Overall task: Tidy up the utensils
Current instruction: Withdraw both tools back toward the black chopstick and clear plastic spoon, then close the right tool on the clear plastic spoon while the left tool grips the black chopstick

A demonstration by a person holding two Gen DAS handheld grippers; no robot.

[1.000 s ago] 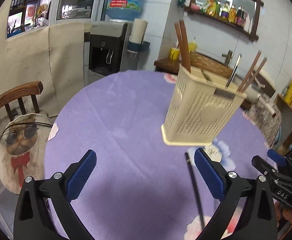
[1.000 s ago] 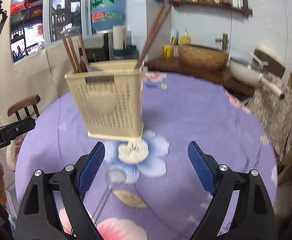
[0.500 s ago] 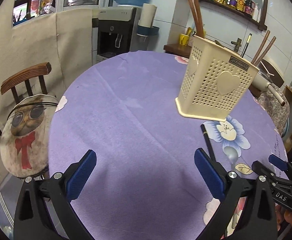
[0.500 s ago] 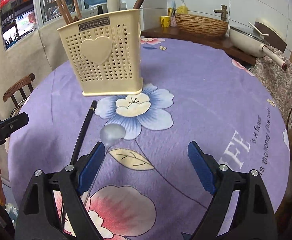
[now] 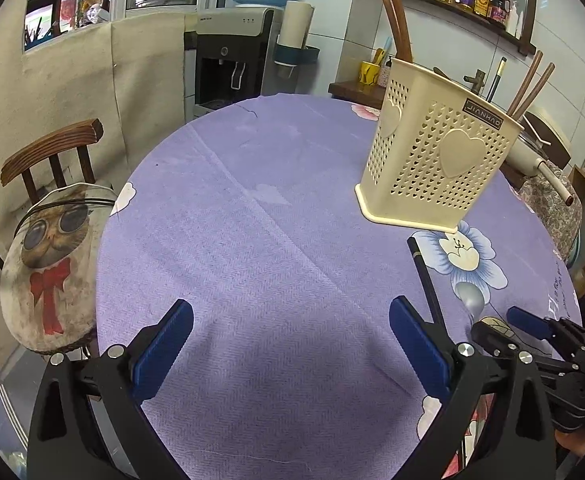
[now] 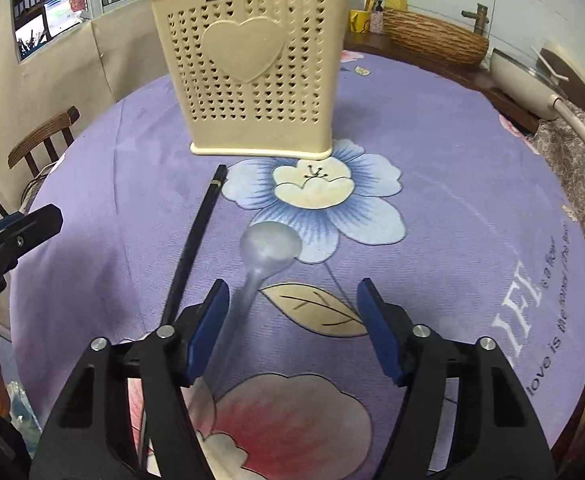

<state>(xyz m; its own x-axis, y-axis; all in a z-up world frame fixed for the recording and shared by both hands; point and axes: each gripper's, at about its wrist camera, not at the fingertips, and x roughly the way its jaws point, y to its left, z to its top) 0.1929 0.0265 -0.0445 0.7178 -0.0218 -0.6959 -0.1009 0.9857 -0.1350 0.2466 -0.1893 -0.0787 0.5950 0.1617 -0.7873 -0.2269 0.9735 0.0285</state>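
Observation:
A cream perforated utensil holder [image 6: 252,76] stands on the purple flowered tablecloth [image 6: 452,184] with brown chopsticks [image 5: 528,84] sticking out of it. In front of it lie a black chopstick [image 6: 196,240] and a metal spoon [image 6: 270,244]. My right gripper [image 6: 292,320] hangs low over the spoon, its jaws closing. The spoon's handle lies between them, close to the left pad, and the right pad is well clear of it. My left gripper [image 5: 292,340] is open over bare cloth, left of the black chopstick [image 5: 424,276], with nothing between its fingers.
A wooden chair with a cat cushion [image 5: 52,256] stands at the table's left edge. A water dispenser [image 5: 232,60] is behind the table. A woven basket [image 6: 432,36] and a pan [image 6: 532,80] sit on a sideboard at the back right.
My right gripper has come down and forward over the spoon's handle, and its jaws have narrowed. My left gripper has sunk a little toward the cloth.

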